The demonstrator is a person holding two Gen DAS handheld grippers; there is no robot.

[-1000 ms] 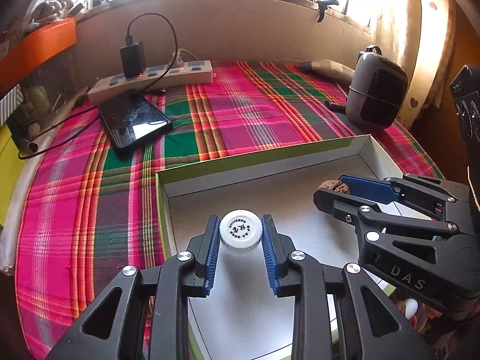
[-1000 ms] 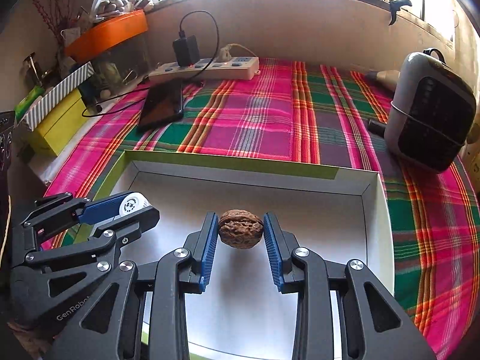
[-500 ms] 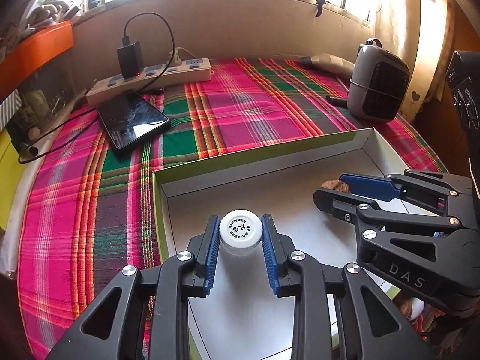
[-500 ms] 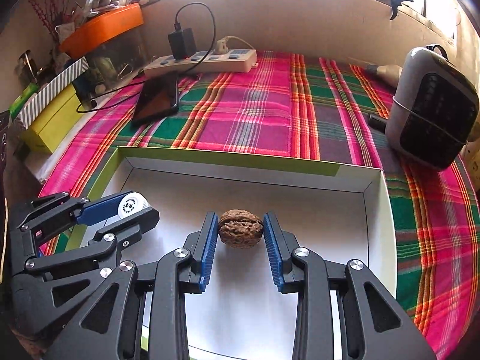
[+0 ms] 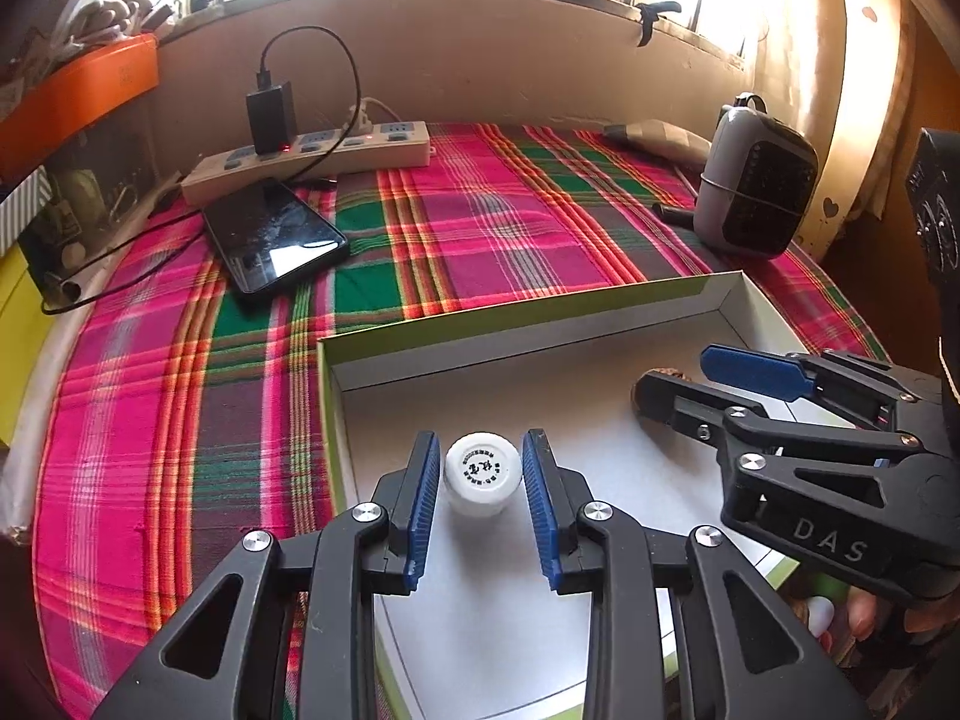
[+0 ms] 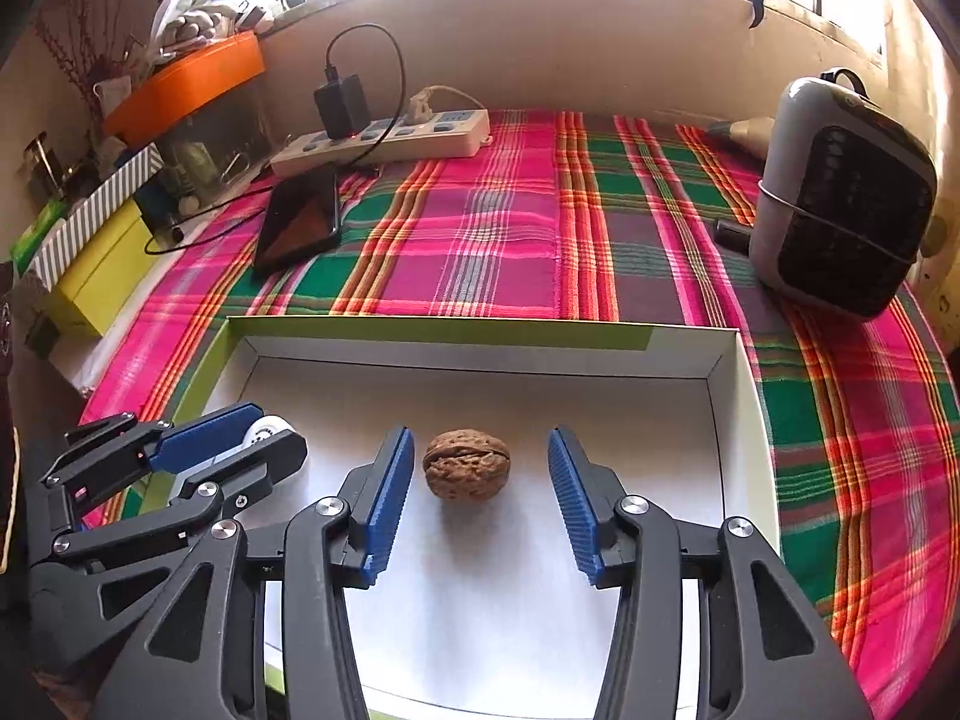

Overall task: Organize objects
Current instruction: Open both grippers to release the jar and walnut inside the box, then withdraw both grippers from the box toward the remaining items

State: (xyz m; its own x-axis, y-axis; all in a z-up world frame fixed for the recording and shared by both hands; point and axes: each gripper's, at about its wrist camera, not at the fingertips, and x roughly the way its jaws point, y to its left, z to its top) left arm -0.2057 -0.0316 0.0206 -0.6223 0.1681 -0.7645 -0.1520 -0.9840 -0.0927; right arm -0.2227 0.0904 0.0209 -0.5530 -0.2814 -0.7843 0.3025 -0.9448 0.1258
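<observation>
A shallow white box with green outer sides (image 5: 504, 324) (image 6: 480, 354) lies on the plaid cloth. Inside it a small white bottle (image 5: 482, 473) stands between the blue pads of my left gripper (image 5: 482, 468), whose jaws are opening with narrow gaps on both sides of the cap. A brown walnut (image 6: 467, 471) rests on the box floor between the pads of my right gripper (image 6: 480, 471), whose jaws are opening wide, clear of the nut. The left view has the right gripper (image 5: 678, 381) at the right, mostly hiding the walnut. In the right view, the left gripper (image 6: 264, 435) and bottle (image 6: 269, 429) sit at the left.
A black phone (image 5: 273, 237) and a white power strip (image 5: 312, 156) with a charger lie at the back left. A grey and black heater (image 6: 840, 198) stands at the back right. An orange box (image 6: 186, 84) and a yellow box (image 6: 102, 276) crowd the left edge.
Both grippers' jaws have parted. The right one has let go of the walnut, which now lies on the box floor. The left pads have drawn slightly off the bottle cap.
</observation>
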